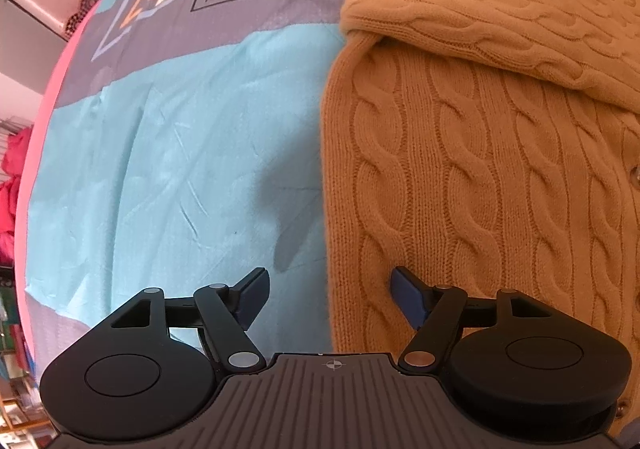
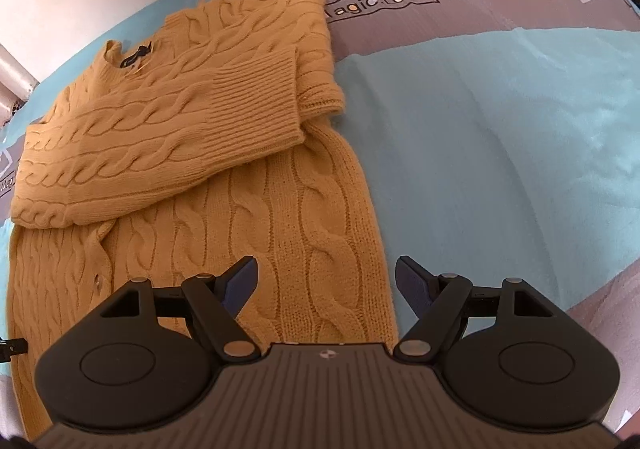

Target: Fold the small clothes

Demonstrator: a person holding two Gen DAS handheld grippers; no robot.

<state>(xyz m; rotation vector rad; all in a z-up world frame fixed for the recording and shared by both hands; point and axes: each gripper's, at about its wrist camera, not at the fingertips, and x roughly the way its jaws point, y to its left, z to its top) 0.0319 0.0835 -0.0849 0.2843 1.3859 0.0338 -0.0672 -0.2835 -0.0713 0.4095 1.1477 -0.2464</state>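
Both your left gripper (image 1: 327, 295) and right gripper (image 2: 326, 285) hang wide apart, holding nothing, each straddling a lower side edge of the mustard cardigan (image 2: 248, 217) spread on the bedsheet (image 2: 500, 129). Pinch too shallow and you risk the thick knit slipping, or the folded sleeves (image 2: 168, 129) sliding off.

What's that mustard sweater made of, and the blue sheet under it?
The sweater looks like a thick, soft knit, probably wool or acrylic: raised cable braids, ribbed cuff. The sheet seems thin woven cotton or polyester, smooth and matte, with fine creases and printed lettering.
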